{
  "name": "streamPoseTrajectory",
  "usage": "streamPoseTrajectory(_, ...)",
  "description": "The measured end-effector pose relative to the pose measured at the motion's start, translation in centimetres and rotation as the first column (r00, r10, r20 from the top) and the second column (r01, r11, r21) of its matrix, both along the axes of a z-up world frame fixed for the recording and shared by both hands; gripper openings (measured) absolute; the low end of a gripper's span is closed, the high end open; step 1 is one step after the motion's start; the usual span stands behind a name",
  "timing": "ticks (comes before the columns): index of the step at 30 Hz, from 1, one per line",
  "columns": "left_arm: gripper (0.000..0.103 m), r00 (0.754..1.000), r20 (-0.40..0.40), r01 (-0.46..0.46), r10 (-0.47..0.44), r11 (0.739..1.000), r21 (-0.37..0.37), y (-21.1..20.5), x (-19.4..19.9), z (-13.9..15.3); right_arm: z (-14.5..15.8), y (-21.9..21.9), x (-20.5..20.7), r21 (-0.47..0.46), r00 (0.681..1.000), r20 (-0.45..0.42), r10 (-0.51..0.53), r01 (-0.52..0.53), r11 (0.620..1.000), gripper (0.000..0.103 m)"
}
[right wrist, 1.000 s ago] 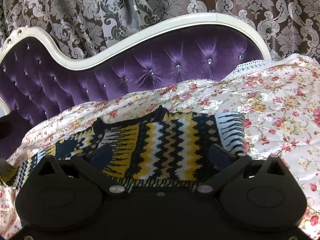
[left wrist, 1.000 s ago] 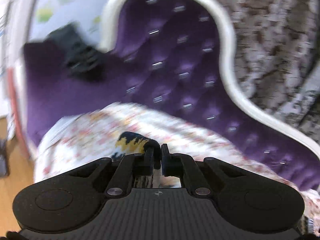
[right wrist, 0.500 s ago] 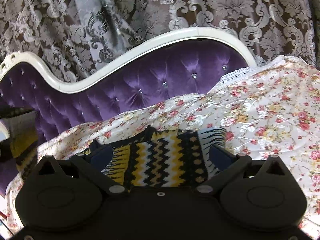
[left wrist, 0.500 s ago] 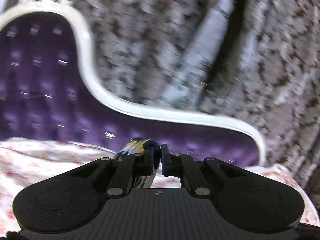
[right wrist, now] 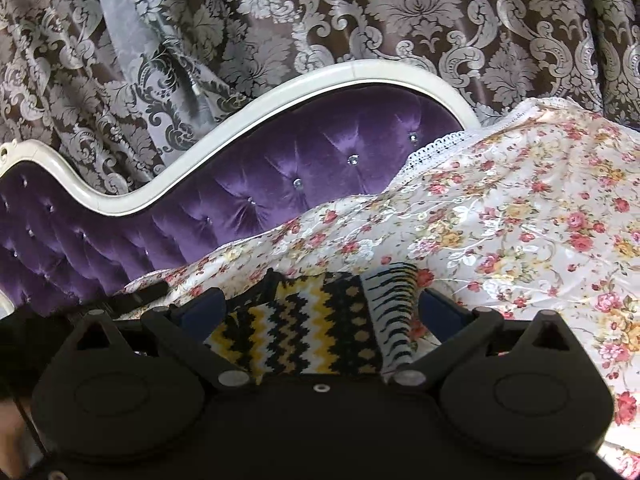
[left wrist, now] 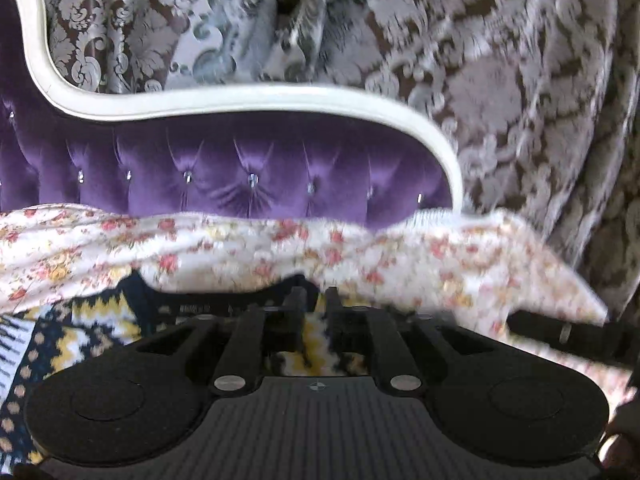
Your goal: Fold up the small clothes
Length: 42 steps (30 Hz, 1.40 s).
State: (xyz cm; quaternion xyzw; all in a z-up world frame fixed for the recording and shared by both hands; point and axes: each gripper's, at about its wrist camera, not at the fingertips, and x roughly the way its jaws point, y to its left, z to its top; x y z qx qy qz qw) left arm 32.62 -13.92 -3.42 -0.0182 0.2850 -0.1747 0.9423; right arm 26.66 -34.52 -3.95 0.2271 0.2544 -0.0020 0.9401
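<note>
Left hand-held gripper (left wrist: 310,300) is opening over the patterned sweater (right wrist: 316,328), right hand-held gripper (right wrist: 318,308) spread wide; let go cleanly, then flatten the fold.

Floral sheet (right wrist: 520,216) over purple tufted sofa (right wrist: 280,184), white frame (left wrist: 240,98), damask curtain (right wrist: 420,12) behind.

Left gripper (left wrist: 316,300): matte black, ribbed base, silver screws. Right gripper (right wrist: 318,304): black, with blue finger pads (right wrist: 200,308).
</note>
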Motion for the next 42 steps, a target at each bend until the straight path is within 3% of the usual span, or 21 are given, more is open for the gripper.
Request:
streamPoseTrajectory(1,0.043,1.0,0.002,0.002,-0.002,1.0,0.028,0.0,-0.4,-0.3,0.0,-0.1,0.0,0.002,1.0,-0.001,-0.002,0.002,1.0,0.103)
streamPoseTrajectory(2,0.048,1.0,0.009,0.001,-0.002,0.999,0.052,0.1,-0.9,-0.7,0.0,-0.1,0.0,0.004,1.0,-0.002,-0.004,0.004,1.0,0.103)
streamPoseTrajectory(7,0.058,0.998,0.034,-0.066,0.062,0.988,0.137,2.1,-2.9,-1.5,-0.1,-0.1,0.2,0.0,1.0,-0.015,-0.001,0.001,1.0,0.103)
streamPoseTrajectory(16,0.062,0.969,0.031,-0.247,0.246,0.952,0.179,9.0,-5.6,-3.2,-0.5,1.8,0.7,-0.083,0.998,-0.042,0.042,-0.046,0.996,0.103)
streamPoseTrajectory(21,0.062,0.954,-0.048,-0.286,0.296,0.947,0.145,11.7,-6.3,-4.1,-1.0,3.2,0.9,-0.12,0.995,-0.059,0.083,-0.089,0.989,0.103)
streamPoseTrajectory(25,0.062,0.936,-0.15,-0.293,0.32,0.94,0.178,13.1,-6.3,-5.5,-1.4,4.2,1.1,-0.151,0.991,-0.08,0.108,-0.119,0.981,0.103)
streamPoseTrajectory(27,0.064,0.946,-0.129,-0.269,0.298,0.941,0.203,13.3,-6.9,-5.7,-1.6,4.4,1.2,-0.153,0.989,-0.091,0.116,-0.128,0.98,0.103)
streamPoseTrajectory(32,0.084,0.945,-0.089,-0.279,0.316,0.915,0.293,12.2,-7.4,-6.4,-1.9,5.1,1.2,-0.168,0.986,-0.103,0.13,-0.146,0.975,0.103)
streamPoseTrajectory(37,0.099,0.926,-0.073,-0.341,0.37,0.905,0.254,12.7,-8.0,-7.1,-2.4,5.7,1.4,-0.177,0.981,-0.125,0.148,-0.169,0.97,0.103)
streamPoseTrajectory(42,0.103,0.918,-0.046,-0.37,0.393,0.895,0.249,12.6,-8.1,-7.5,-2.6,6.0,1.5,-0.188,0.979,-0.134,0.156,-0.18,0.966,0.103)
